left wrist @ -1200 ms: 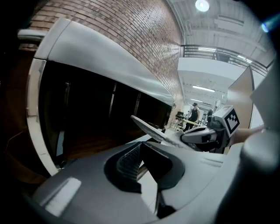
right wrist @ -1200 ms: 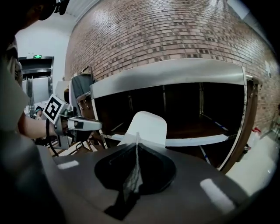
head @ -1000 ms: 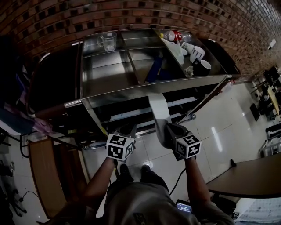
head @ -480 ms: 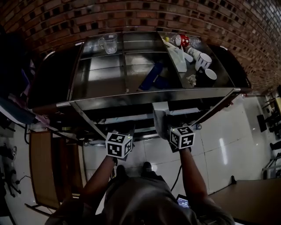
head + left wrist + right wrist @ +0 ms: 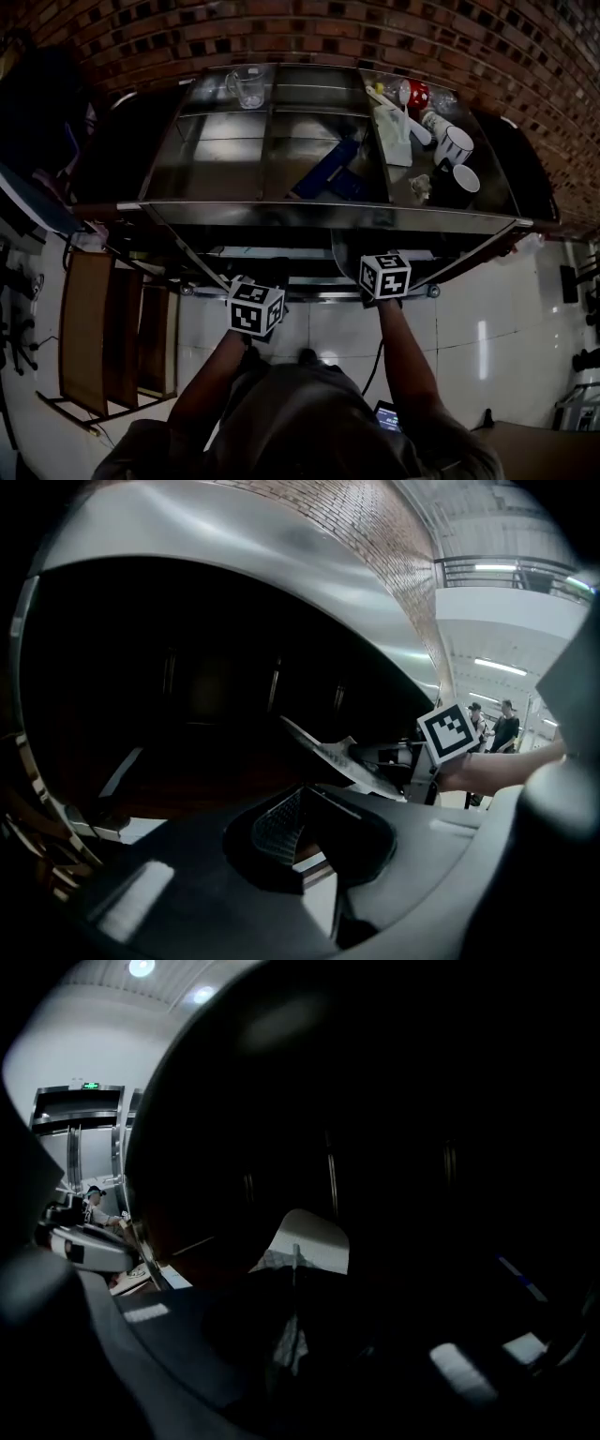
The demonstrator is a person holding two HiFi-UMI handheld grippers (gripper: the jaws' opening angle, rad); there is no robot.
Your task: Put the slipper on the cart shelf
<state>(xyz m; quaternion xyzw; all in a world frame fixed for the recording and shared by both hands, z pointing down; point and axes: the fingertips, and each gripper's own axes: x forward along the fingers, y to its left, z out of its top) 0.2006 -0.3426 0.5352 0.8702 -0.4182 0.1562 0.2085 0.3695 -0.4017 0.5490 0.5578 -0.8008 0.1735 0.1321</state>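
Slipper (image 5: 309,1241), white and flat, is pinched at its near edge by the right hand-held gripper (image 5: 293,1274), whose jaws are clamped on it. It reaches into the dark space under the top tray (image 5: 225,155) of the cart (image 5: 328,214); whether it touches the shelf below cannot be told. Just beside it, the left hand-held gripper (image 5: 298,822) hovers at the cart's front, jaws together and empty

The left gripper (image 5: 298,808) and the right gripper (image 5: 293,1316) are moulded in dark grey, with cross-hatched pads (image 5: 277,822); a white cube (image 5: 255,307) with black square markers is mounted on each. A grey top (image 5: 300,422) is worn.
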